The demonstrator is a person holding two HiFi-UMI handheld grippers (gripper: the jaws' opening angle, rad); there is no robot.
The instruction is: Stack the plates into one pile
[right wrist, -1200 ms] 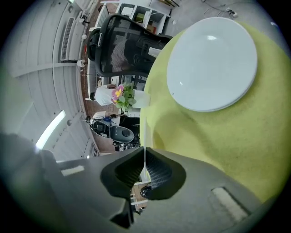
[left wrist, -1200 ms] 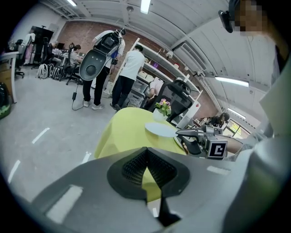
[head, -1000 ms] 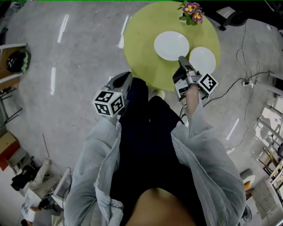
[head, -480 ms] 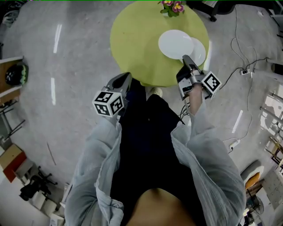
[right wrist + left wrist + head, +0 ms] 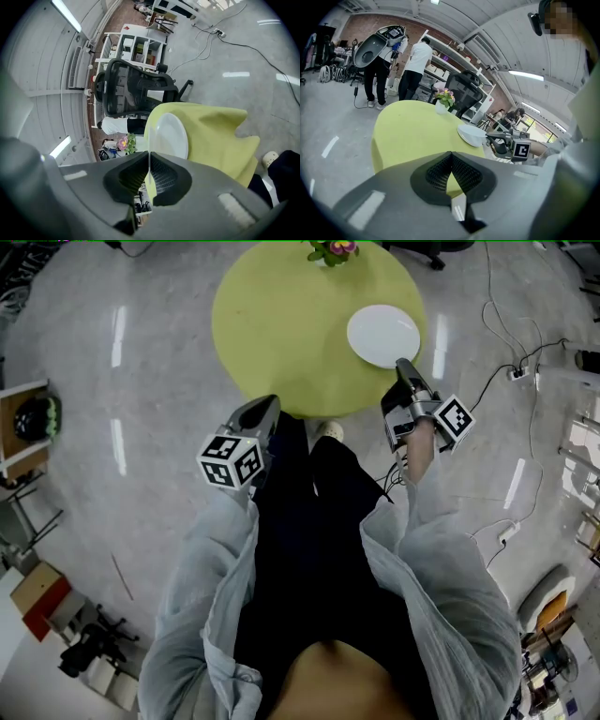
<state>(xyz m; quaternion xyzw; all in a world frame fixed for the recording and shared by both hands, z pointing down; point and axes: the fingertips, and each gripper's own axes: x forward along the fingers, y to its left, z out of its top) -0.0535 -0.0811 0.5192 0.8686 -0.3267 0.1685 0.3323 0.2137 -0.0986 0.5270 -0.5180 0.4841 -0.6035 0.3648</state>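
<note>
- On the round yellow-green counter (image 5: 291, 324), a white plate (image 5: 382, 334) lies near the right edge. Whether another plate sits under it cannot be told.
- Right gripper (image 5: 403, 364): reaches over the counter edge to the near rim of the plate. Its fingers (image 5: 164, 176) are clamped on that rim, which shows as a thin white line between them.
- Left gripper (image 5: 270, 401): held off the counter, just beside its near edge and well apart from the plate. Its fingers (image 5: 465, 174) meet at the tips with nothing between them.
- Flower pot (image 5: 330, 251): stands at the far edge of the counter, well apart from the plate.
</note>
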